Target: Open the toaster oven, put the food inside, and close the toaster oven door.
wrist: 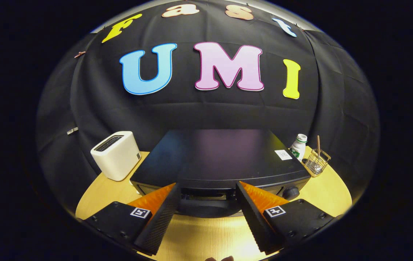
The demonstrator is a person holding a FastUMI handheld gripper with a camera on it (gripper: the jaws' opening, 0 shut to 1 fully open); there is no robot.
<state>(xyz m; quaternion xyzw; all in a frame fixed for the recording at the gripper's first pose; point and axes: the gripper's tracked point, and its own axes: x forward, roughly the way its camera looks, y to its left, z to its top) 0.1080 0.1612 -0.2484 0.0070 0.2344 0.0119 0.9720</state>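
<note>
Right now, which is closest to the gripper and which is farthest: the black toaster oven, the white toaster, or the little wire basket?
The gripper is open, fingers apart at the oven's front.
1. Toaster oven: just ahead, its front between the fingertips.
2. White toaster: beyond the left finger, beside the oven.
3. Wire basket: far back right, by a white bottle.

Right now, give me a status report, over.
Hand-held gripper open, fingers straddling the toaster oven's front top edge, nothing gripped. Oven door looks closed. White toaster beside the oven, bottle and wire basket opposite; path unobstructed.
</note>
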